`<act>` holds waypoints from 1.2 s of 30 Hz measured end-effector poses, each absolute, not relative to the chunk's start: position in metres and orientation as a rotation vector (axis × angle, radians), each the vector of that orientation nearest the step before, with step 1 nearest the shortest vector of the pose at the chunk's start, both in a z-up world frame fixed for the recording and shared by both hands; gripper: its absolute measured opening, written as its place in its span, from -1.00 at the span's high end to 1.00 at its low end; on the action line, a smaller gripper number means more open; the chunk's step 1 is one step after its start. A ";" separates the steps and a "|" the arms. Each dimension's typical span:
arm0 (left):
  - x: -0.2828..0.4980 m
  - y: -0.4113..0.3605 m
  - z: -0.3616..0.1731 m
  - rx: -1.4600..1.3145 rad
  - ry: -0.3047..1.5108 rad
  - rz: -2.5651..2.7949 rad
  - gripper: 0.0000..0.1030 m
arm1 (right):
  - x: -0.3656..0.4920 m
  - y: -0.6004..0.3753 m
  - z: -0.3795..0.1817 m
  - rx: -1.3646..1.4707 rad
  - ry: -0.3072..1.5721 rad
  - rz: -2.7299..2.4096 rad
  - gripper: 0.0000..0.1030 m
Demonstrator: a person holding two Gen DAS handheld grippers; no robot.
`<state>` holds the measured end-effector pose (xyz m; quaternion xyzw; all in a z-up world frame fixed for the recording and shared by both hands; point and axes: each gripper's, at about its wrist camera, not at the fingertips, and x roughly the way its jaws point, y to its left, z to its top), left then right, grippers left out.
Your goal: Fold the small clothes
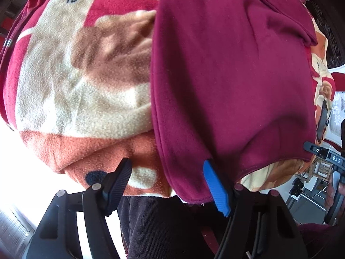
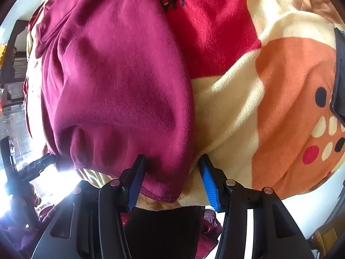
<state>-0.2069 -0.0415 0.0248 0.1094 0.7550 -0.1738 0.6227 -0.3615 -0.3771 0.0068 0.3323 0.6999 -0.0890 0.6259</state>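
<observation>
A maroon garment lies flat on a patterned fleece blanket, filling the right side. The left hand-held gripper is spread wide at the garment's near left corner, its right blue finger touching the hem.

Left gripper, right gripper: black frames, ribbed blue pads, round silver-pink screws.

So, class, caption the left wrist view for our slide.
Open left gripper poised at maroon garment hem on patterned blanket.
</observation>
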 end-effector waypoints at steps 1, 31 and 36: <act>-0.209 -0.046 0.023 0.254 1.734 -0.398 -0.40 | -0.360 -0.374 0.004 0.763 1.604 -0.206 0.38; -0.153 -0.065 0.118 0.086 1.540 -0.463 0.86 | -0.323 -0.395 0.104 0.767 1.346 -0.050 1.00; -0.108 -0.054 0.134 0.046 1.482 -0.471 0.86 | -0.298 -0.413 0.120 0.794 1.255 -0.086 1.00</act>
